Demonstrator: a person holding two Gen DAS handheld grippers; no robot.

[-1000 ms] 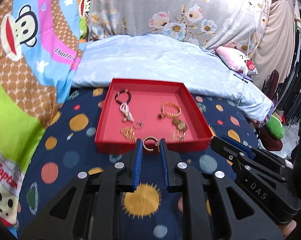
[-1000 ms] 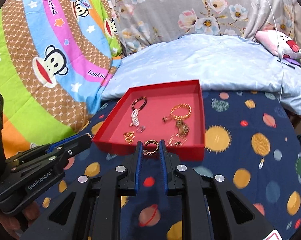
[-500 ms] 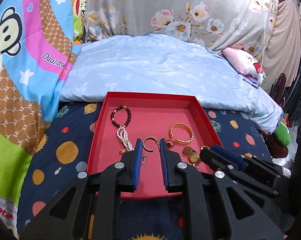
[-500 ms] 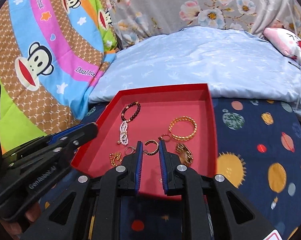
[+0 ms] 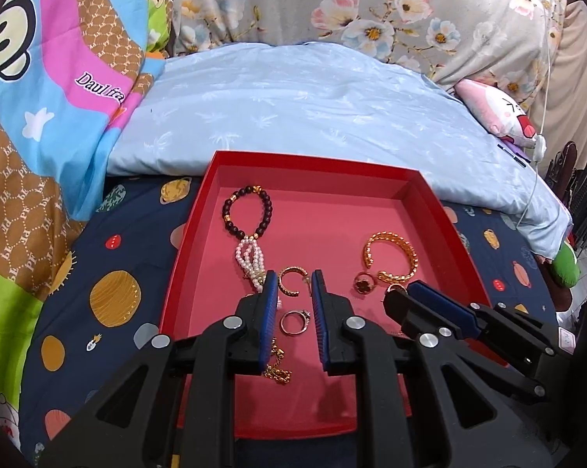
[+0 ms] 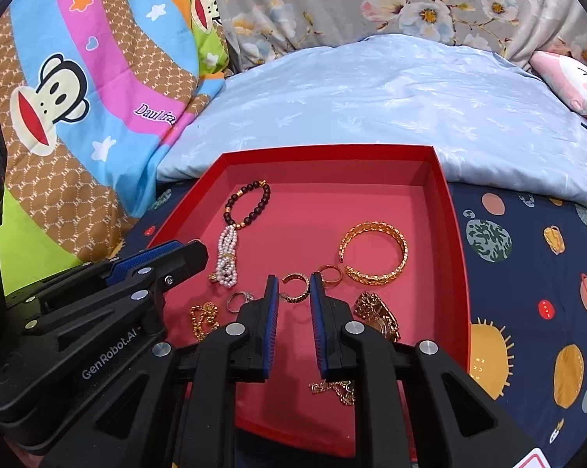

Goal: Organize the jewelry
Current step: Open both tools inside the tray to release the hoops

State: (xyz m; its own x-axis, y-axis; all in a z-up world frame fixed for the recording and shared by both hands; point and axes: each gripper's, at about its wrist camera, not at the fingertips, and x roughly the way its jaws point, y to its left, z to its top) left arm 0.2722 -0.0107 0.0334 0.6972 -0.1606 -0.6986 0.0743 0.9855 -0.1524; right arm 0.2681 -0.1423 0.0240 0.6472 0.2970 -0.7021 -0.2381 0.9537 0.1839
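A slight pinch could let either hoop twist loose and drop among the pearl strand and small ring toward the front edge of the red tray, or the close-set tongs could be knocked together. A gold hoop earring is gripped at the tips of the narrowly set left tongs. A second hoop earring is gripped likewise by the right tongs.

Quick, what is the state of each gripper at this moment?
Left gripper: closed on a small gold hoop earring.
Right gripper: closed on another gold hoop earring.
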